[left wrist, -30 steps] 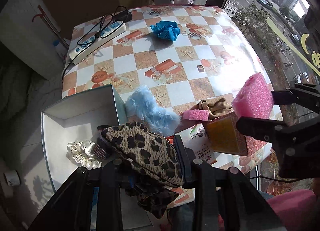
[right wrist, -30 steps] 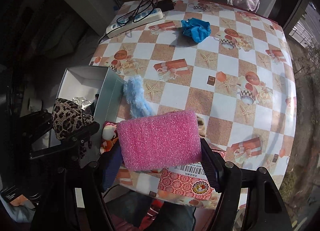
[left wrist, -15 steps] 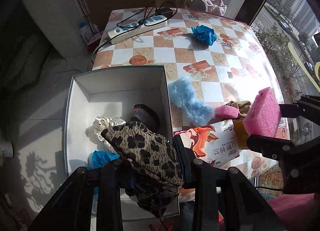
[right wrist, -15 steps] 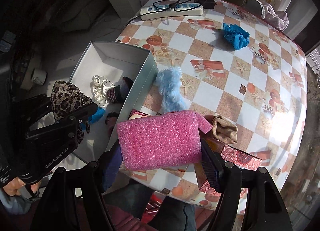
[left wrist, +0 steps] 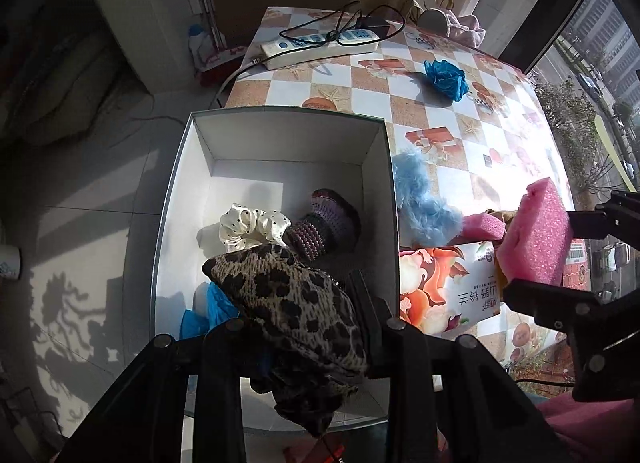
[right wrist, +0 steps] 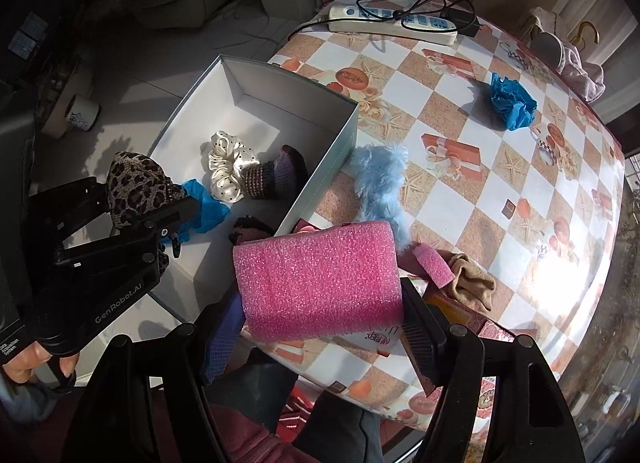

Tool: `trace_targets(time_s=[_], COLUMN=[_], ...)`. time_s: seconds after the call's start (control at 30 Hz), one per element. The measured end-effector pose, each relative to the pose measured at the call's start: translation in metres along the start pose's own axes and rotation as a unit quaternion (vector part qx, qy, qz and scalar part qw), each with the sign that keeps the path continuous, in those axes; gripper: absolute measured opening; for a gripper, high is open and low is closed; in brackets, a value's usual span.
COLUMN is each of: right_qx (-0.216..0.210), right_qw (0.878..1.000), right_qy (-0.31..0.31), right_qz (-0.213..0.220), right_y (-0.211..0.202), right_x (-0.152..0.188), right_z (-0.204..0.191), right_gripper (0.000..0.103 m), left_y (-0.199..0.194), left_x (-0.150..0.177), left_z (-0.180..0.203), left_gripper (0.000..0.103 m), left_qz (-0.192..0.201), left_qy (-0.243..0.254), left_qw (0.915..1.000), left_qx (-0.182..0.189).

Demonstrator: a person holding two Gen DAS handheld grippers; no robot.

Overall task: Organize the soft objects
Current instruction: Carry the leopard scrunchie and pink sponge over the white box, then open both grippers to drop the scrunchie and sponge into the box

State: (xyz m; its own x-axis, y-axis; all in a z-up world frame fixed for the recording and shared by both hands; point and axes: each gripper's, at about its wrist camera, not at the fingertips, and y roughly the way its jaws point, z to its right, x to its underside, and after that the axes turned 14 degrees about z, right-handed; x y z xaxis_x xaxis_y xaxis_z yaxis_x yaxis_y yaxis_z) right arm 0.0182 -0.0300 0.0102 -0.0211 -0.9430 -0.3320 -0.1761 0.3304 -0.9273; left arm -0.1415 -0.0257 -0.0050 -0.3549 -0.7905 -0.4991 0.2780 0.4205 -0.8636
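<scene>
The box (left wrist: 276, 143) sits left of the table (left wrist: 404, 103), holding a scrunchie (left wrist: 252, 225) beside a knitted sock (left wrist: 324, 225).

- Left gripper (right wrist: 138, 205): black angular frame, round silver screws, white "GenRobot.AI" lettering.
- Right gripper (right wrist: 320, 303): black, ribbed pads, round screws.
- Clothing: pink-maroon fabric.

A lived-in home by a sunny window. A round table (right wrist: 472, 167) wears a checkered oilcloth, with a white power strip (right wrist: 392, 23) plugged in. Pale tiles (left wrist: 92, 199) cover the floor.
</scene>
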Motion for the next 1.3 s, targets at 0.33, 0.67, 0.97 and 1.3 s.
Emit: trace_targets(time_s=[0.33, 0.67, 0.97, 1.3], right_qx=[0.0, -0.004, -0.011, -0.019], right_qw=[1.0, 0.999, 0.999, 0.997], right_qy=[-0.025, -0.044, -0.051, -0.068], right_qz=[-0.009, -0.012, -0.007, -0.014], right_y=[0.006, 0.01, 0.014, 0.03], right_x=[-0.007, -0.012, -0.022, -0.033], right_z=[-0.015, -0.027, -0.038, -0.055], right_gripper=[0.074, 0.074, 0.074, 0.074], left_y=[0.002, 0.002, 0.002, 0.009], left_x=[0.008, 0.014, 0.017, 0.023], left_z=[-0.016, -0.024, -0.029, -0.044], left_gripper=[0.035, 0.035, 0.035, 0.035], left_qz=[-0.004, -0.003, -0.006, -0.017], left_qy=[-0.02, -0.035, -0.042, -0.061], left_qw=[0.9998, 0.9993, 0.999, 0.9973], left_qx=[-0.007, -0.01, -0.016, -0.038])
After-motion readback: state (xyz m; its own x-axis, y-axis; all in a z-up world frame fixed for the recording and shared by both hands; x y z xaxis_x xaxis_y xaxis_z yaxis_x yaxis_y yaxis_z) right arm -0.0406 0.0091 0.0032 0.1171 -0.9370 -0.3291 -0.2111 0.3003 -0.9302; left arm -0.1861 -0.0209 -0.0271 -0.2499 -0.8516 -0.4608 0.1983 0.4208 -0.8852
